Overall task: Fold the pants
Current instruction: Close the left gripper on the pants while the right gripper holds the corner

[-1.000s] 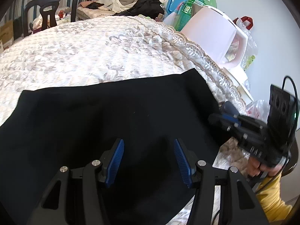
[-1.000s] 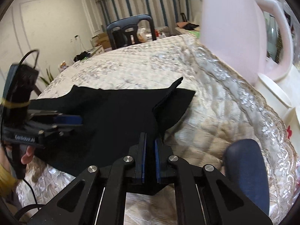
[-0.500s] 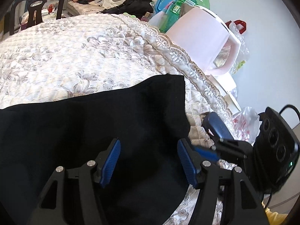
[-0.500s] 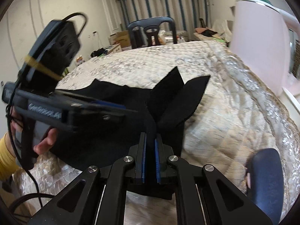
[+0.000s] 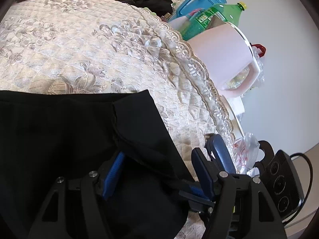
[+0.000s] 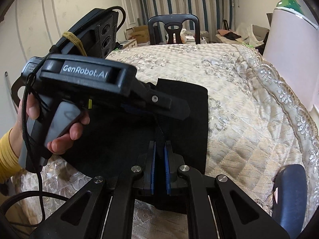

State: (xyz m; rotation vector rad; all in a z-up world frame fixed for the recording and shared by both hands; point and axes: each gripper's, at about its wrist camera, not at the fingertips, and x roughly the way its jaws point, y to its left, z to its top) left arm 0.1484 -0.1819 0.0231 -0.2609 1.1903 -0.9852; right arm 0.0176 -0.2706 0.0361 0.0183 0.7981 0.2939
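Observation:
The black pants (image 5: 59,135) lie on the quilted cream tablecloth (image 5: 79,49); they also show in the right wrist view (image 6: 179,111). My right gripper (image 6: 159,165) is shut on a pinched fold of the pants near their front edge. My left gripper (image 5: 157,171) is open, its jaws wide apart, with a raised flap of the pants between its blue pads (image 5: 113,171). In the right wrist view the left gripper (image 6: 171,105) sits over the pants just ahead of my right one.
A pink kettle (image 5: 225,59) stands past the table's right edge, with green (image 5: 215,18) and blue (image 5: 197,2) bottles behind it. A black chair (image 6: 175,27) stands at the far side. A navy chair back (image 6: 289,195) is near the front right corner.
The right gripper has carried the pinched fold leftwards over the pants. The left gripper has moved right and down, and the fabric flap now sits between its open jaws.

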